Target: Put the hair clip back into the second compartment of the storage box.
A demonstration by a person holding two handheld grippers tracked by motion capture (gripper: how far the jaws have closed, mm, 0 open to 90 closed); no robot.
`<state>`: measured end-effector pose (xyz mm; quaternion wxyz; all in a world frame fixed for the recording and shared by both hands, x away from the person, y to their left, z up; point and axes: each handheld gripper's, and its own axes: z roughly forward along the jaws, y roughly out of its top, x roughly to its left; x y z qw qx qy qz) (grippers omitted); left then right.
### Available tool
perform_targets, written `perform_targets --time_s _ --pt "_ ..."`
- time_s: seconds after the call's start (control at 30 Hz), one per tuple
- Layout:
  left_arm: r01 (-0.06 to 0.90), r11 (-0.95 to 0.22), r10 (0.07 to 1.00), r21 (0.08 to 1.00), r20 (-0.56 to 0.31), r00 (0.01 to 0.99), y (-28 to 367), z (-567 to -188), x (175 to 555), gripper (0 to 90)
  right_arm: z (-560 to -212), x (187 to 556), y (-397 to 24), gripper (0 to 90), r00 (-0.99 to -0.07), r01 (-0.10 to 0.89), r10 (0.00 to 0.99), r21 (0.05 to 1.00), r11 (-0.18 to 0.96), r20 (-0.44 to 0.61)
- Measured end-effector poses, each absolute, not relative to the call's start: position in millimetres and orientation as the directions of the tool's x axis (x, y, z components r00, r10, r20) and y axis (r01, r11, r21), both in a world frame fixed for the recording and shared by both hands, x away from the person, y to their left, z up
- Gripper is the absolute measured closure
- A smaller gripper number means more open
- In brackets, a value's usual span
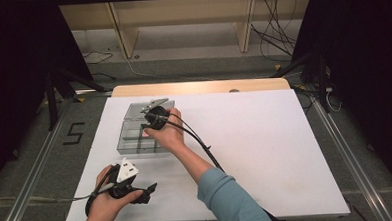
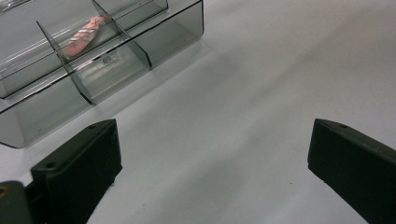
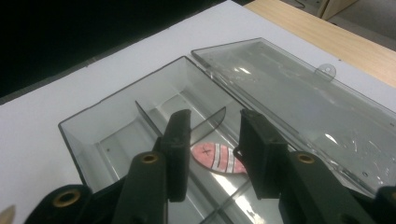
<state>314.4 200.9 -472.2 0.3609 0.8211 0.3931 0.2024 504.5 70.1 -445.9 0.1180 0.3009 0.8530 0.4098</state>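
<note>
1. One small pink fish-shaped piece [image 3: 218, 157], flat and oval, with white stripes and an x for an eye, lies on the floor of a compartment in the box, low in the middle of the right gripper view. In the left gripper view it shows at upper left [image 2: 85, 35].
2. One box [image 3: 100, 135] of smoky clear plastic, rectangular, is split by thin partitions into several compartments. Its one lid [image 3: 299, 88], clear and glossy with a small tab on its far edge, lies flung open flat beside it, toward the right of that view.
3. The right tongs [image 3: 212, 140] hang just above the fish with their two black, blocky jaws parted, one on each side of it, pressing nothing.
4. In the high view the right tongs sit over the box [image 1: 135, 135], left of centre.
5. The left tongs [image 1: 148, 190], at the lower left of the high view, rest low over the table, jaws spread wide and empty.
6. One white, matte table [image 1: 265, 137] carries everything; a pale wooden strip edges its far side.
</note>
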Motion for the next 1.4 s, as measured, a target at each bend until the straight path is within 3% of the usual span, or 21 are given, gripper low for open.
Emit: perform_targets --time_s 0.57,0.83,1.1,1.4 --pt "0.5 -0.428 0.795 0.753 0.05 0.604 200.4 -472.2 314.1 2.1 -443.0 488.8 27.3 45.0 -0.788 0.445 0.609 0.768 0.461 0.091" --pt "0.503 -0.429 0.797 0.75 0.052 0.602 201.0 -472.2 314.2 2.1 -435.8 475.3 -3.4 40.8 -0.812 0.413 0.578 0.772 0.483 0.073" --pt "0.503 -0.43 0.798 0.75 0.055 0.6 200.9 -472.4 314.3 2.1 -434.5 443.7 -66.5 38.4 -0.82 0.406 0.567 0.779 0.478 0.08" --pt "0.511 -0.422 0.806 0.749 0.052 0.59 200.8 -472.8 314.4 2.2 -444.0 395.2 -170.4 35.8 -0.79 0.423 0.61 0.784 0.455 0.072"
